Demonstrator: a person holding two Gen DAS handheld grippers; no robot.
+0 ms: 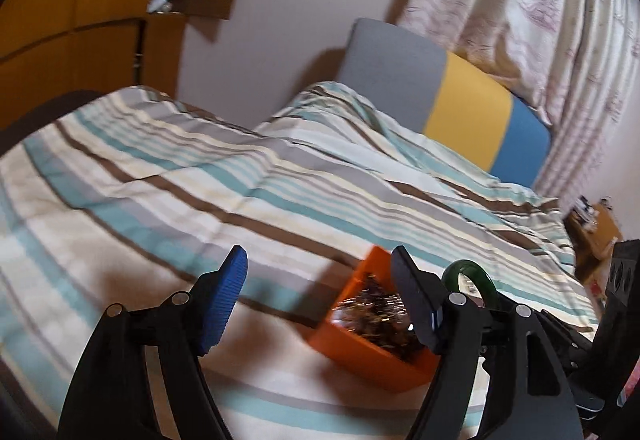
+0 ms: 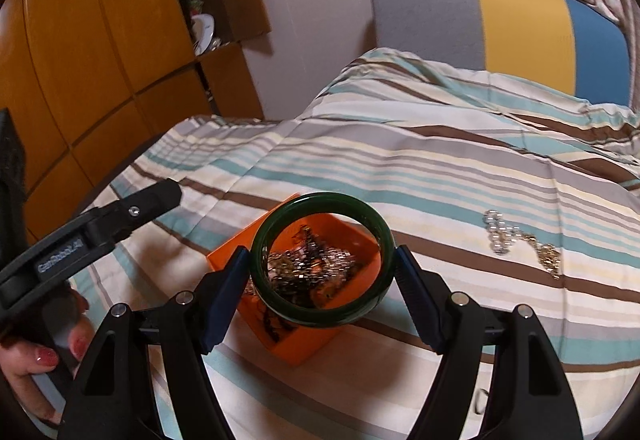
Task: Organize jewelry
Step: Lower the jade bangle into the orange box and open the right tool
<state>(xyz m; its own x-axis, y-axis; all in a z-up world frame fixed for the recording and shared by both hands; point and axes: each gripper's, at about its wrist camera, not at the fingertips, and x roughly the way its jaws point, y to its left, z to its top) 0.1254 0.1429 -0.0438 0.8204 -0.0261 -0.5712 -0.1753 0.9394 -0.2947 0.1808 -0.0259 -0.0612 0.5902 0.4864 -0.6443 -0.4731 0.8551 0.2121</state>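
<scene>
Right hand-held gripper [image 2: 322, 268] grasps green bangle [image 2: 320, 260] across rim, above orange box [image 2: 304, 344] mid-bed [image 2: 400, 168]; left hand-held gripper [image 1: 320, 300] released, empty; bangle likely stiff, slick, brittle; hold across outer rim; chains [image 2: 520, 240] lie limp near right edge.

The left gripper [image 1: 320, 300] hangs open above the striped bedspread [image 1: 240, 176]; an orange box [image 1: 372, 356] of jewelry sits beside a green bangle [image 1: 472, 272].

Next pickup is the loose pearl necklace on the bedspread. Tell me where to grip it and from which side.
Take the pearl necklace at its bunched pearl end, coming straight down from above: it lies flat and limp on the bedspread, so only the heaped beads probably give the fingers something to pinch.
</scene>
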